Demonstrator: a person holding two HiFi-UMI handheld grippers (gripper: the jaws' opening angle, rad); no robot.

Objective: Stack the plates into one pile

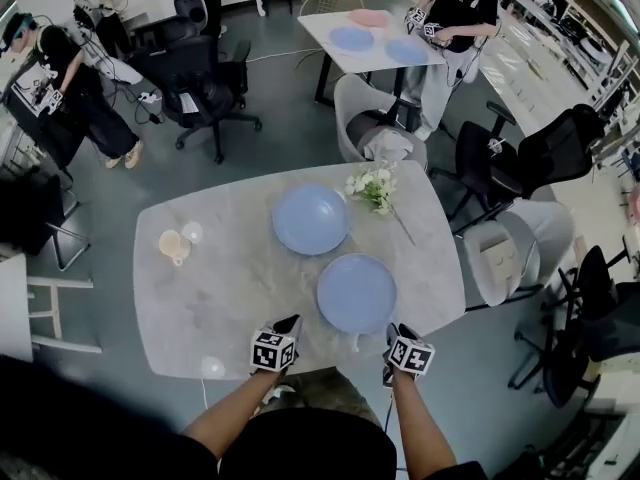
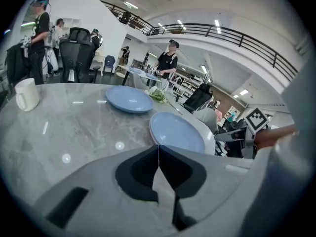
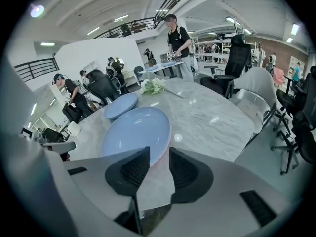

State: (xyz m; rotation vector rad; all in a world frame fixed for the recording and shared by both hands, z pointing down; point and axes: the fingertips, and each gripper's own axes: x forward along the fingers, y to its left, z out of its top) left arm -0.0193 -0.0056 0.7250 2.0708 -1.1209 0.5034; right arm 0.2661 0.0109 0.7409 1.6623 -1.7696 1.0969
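The room is a big open hall with a grey floor [image 1: 290, 118] and a railed balcony [image 2: 232, 36] under the ceiling lights. In its middle stands a large grey marble table [image 1: 230, 288] with rounded corners. A smaller white table [image 1: 322, 26] stands further back, with more plates on it, and a person [image 1: 455, 18] is standing at its side. A black office chair [image 1: 195, 78] is at the upper left, well apart from the marble table, and a pale chair [image 1: 375, 128] is pushed close to its far edge.

On the marble top two blue plates lie separately, not stacked. The far plate [image 1: 311, 219] is near the middle, and the near plate [image 1: 357, 293] is close to the front edge, near the far one but not touching it. White flowers [image 1: 373, 186] lie just beside the far plate. A cream cup [image 1: 173, 246] stands at the left side.

The left gripper [image 1: 293, 321] is over the front edge with its jaws together and nothing between them. The right gripper [image 1: 393, 331] has its jaws apart, just in front of the near plate's rim, without touching it.
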